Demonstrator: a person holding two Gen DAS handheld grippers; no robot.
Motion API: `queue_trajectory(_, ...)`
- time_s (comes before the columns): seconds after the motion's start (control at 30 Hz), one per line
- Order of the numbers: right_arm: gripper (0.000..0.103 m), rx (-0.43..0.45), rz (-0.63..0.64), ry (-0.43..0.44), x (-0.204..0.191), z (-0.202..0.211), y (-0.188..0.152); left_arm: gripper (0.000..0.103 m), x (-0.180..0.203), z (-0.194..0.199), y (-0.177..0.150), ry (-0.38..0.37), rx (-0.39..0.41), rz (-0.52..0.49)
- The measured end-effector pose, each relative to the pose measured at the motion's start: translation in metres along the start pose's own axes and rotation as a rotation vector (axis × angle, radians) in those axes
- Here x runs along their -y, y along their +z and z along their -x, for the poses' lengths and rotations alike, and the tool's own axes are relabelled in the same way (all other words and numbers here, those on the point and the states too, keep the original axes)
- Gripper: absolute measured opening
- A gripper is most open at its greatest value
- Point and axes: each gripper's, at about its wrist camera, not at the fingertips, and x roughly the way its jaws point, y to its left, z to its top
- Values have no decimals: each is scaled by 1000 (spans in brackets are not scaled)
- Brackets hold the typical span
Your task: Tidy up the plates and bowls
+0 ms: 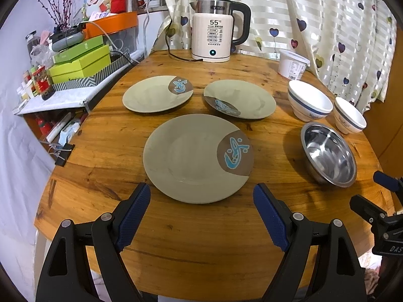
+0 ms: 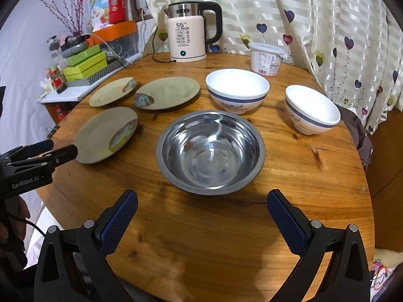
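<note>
Three olive plates with a blue fish patch lie on the round wooden table: a near plate, a far left plate and a far right plate. A steel bowl sits in front of my right gripper, which is open and empty. Two white bowls with a blue band stand behind it, one at centre and one at right. My left gripper is open and empty, just short of the near plate's front edge.
A white electric kettle and a white lidded tub stand at the table's back edge. A cluttered side shelf with green boxes is to the left. A heart-patterned curtain hangs behind and right.
</note>
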Motion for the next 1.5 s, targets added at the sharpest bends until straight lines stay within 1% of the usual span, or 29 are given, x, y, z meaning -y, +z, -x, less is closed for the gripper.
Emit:
queue_trajectory(0.13, 103, 0, 1, 1, 0, 0, 1, 84, 1, -1, 0, 10, 0, -13)
queue_trajectory(0.37, 103, 6, 5, 1, -1, 1, 2, 84, -1, -6, -1, -23, -19, 1)
queue_trajectory(0.57, 103, 7, 6, 0, -1, 2, 3, 84, -2, -7, -1, -34, -27, 8)
queue_trajectory(0.77, 103, 17, 11, -5, -4, 2, 6, 84, -7, -8, -2, -27, -37, 29)
queue_trajectory(0.9, 103, 16, 9, -8, -3, 1, 6, 84, -10, -9, -2, -39, -40, 40)
queue_trajectory(1.0, 103, 14, 19, -29, -3, 0, 6, 84, -11, -9, -2, -47, -39, 44)
queue_trajectory(1.17, 103, 21, 28, -36, -3, 0, 7, 84, -12, -10, -2, -54, -41, 48)
queue_trajectory(1.4, 103, 12, 27, 10, -6, -2, 7, 84, -10, -9, -2, -76, -35, 38)
queue_trajectory(1.5, 103, 14, 29, 15, -7, -1, 8, 84, -9, -9, -1, -71, -34, 36)
